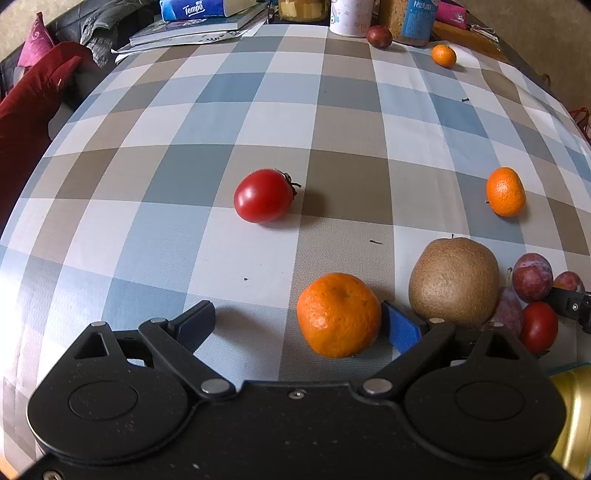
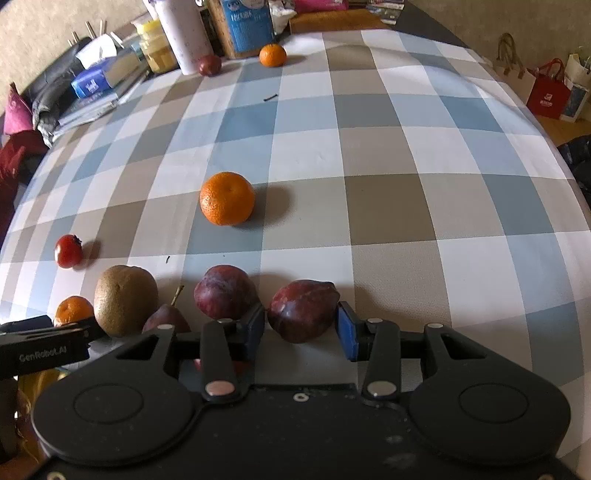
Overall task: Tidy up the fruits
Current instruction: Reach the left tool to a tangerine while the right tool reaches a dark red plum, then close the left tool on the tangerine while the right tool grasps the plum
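Observation:
My left gripper (image 1: 297,325) is open wide; a mandarin (image 1: 338,315) rests on the cloth between its fingers, against the right blue pad (image 1: 400,326). A brown kiwi-like fruit (image 1: 453,281) sits just right of it, with plums (image 1: 532,277) and a small tomato (image 1: 538,326) beyond. A red tomato (image 1: 263,195) lies mid-table. My right gripper (image 2: 301,328) is open around a dark plum (image 2: 302,310), pads close to its sides. Another plum (image 2: 224,291) and the kiwi-like fruit (image 2: 125,299) lie to its left. A mandarin (image 2: 227,198) sits mid-table.
A checked tablecloth (image 1: 332,122) covers the table. Far edge holds books and a tissue pack (image 1: 192,9), a white cup (image 1: 349,18), a plum (image 1: 379,36) and a small mandarin (image 1: 443,55). Another mandarin (image 1: 505,192) lies right. A gold can (image 1: 574,406) stands near right.

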The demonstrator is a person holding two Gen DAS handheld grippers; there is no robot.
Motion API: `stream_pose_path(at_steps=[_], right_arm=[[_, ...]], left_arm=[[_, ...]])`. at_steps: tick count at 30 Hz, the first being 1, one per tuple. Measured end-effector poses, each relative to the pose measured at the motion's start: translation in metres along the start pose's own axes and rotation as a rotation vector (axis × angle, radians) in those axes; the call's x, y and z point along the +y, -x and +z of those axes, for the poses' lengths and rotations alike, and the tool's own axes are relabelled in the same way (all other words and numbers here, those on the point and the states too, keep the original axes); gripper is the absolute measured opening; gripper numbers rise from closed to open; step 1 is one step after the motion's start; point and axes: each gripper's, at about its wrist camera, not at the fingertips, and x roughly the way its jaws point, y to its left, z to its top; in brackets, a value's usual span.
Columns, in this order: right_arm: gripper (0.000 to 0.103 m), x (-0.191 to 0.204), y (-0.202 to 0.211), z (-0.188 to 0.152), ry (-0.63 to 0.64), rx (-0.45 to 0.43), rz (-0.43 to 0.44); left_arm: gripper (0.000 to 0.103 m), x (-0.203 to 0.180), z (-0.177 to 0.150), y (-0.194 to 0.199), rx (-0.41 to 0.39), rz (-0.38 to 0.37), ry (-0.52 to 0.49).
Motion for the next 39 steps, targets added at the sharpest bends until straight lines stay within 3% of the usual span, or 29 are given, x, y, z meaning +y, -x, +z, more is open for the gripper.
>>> stream_pose_path(at_steps=[10,19,29,39], right_arm=[[0.044,-0.013,0.004,-0.013,-0.072,-0.087,0.059],[0.037,-0.001,0.007,-0.025,0.008,-0.130,-0.016],[0.037,-0.007,0.012,-0.031,-0.007,-0.139,-0.021],[0.039,-0.017,0.009,-0.023,-0.080,-0.142,0.017]], left_arm=[[0.096,0.000,-0.002,0.001,-0.017,-0.004,-0.007],[0.095,0.001,-0.003,0.002,-0.023,-0.007,-0.010],[0.052,-0.015,-0.005,0.014,-0.071,-0.061,-0.101],[0.051,-0.011,-0.009,0.017,-0.061,-0.086,-0.071]])
